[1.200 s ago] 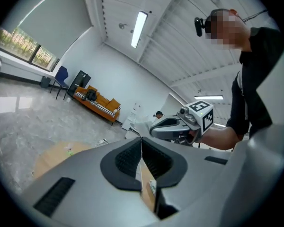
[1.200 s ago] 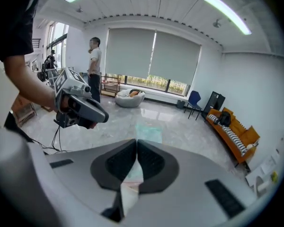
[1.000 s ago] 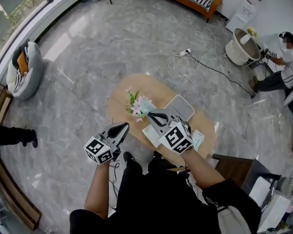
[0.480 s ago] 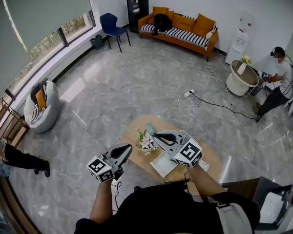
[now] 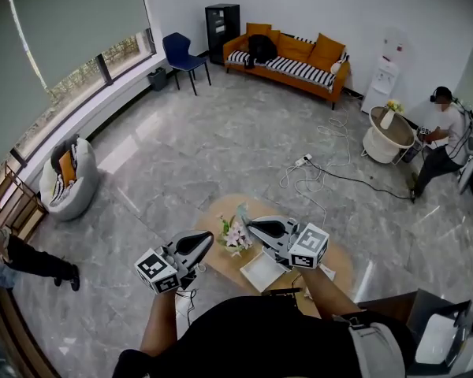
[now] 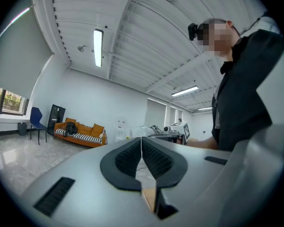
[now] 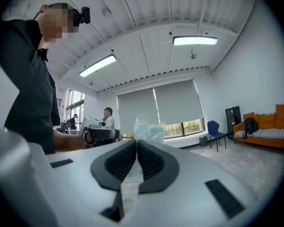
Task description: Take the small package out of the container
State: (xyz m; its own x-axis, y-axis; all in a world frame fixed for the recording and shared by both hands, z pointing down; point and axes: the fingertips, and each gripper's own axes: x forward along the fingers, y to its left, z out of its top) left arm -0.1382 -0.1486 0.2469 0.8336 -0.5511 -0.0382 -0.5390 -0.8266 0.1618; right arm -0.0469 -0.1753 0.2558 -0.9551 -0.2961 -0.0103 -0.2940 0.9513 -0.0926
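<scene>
The right gripper (image 7: 136,143) was clenched on the small teal package (image 7: 149,128), which poked past its tips, clear above the white container (image 5: 261,273). The left gripper (image 6: 141,144), shut and empty, hung left of the container, farther off.

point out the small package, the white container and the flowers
small package (image 7: 148,130), right gripper view, crinkled top edge
white container (image 5: 260,272), head view, bare inside
flowers (image 5: 235,235), head view, pink blooms
</scene>
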